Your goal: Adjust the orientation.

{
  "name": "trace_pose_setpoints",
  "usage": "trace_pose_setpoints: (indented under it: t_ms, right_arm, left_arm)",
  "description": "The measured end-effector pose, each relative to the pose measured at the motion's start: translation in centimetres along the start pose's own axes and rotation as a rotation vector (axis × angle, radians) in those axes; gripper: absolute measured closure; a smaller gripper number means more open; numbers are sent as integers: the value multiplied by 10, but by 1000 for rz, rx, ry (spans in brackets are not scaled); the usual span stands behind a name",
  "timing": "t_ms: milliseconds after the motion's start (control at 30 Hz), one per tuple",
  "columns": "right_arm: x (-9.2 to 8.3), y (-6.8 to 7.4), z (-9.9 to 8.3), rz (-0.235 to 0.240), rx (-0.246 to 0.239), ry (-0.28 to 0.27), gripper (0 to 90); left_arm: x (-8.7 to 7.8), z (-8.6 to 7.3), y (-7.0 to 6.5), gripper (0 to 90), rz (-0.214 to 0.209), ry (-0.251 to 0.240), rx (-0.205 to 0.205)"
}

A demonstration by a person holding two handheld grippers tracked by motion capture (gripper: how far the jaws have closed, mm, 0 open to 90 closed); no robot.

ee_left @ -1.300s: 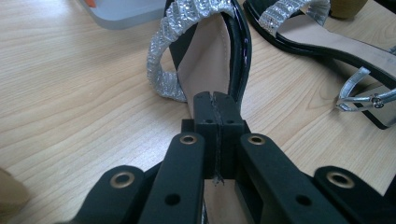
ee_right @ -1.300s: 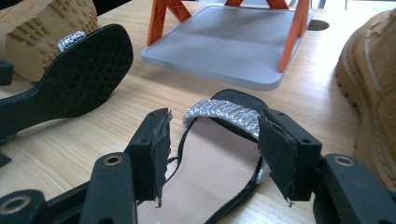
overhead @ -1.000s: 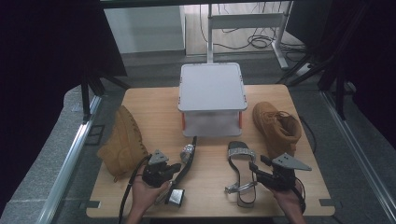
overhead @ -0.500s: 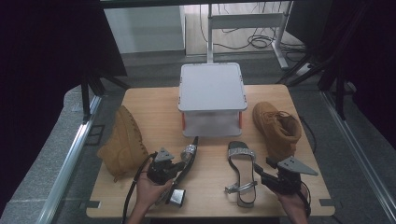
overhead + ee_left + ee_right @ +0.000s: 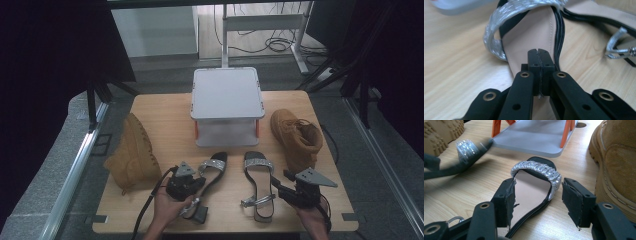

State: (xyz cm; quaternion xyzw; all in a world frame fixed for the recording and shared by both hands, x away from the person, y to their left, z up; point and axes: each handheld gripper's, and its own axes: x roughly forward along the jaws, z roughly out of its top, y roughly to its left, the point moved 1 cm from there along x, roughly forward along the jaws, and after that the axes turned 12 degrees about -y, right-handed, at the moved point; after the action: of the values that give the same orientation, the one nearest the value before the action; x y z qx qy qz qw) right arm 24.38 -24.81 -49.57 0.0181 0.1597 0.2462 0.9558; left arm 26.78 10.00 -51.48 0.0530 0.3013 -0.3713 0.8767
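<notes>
Since the earlier frame, the left sandal point(image 5: 210, 172) has been shifted toward the lower left of the high view by the left gripper point(image 5: 186, 184). In the left gripper view, its jaws are seen pressed together over the insole point(image 5: 531, 37). In the right gripper view, the right gripper point(image 5: 537, 197) is held wide around the right sandal point(image 5: 534, 185), untouched.

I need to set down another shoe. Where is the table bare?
Bare wood lies left of the grey stand, behind the left boot, and between the stand and the right boot. The front is crowded with two sandals and both grippers.
</notes>
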Motion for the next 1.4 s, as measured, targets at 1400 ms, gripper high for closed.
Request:
trace_pose_setpoints:
  t_ms: [1400]
  right_arm:
    - [1,-3,-5,-13,3,14,443]
  left_arm:
    - [6,5,-61,900,-185,26,46]
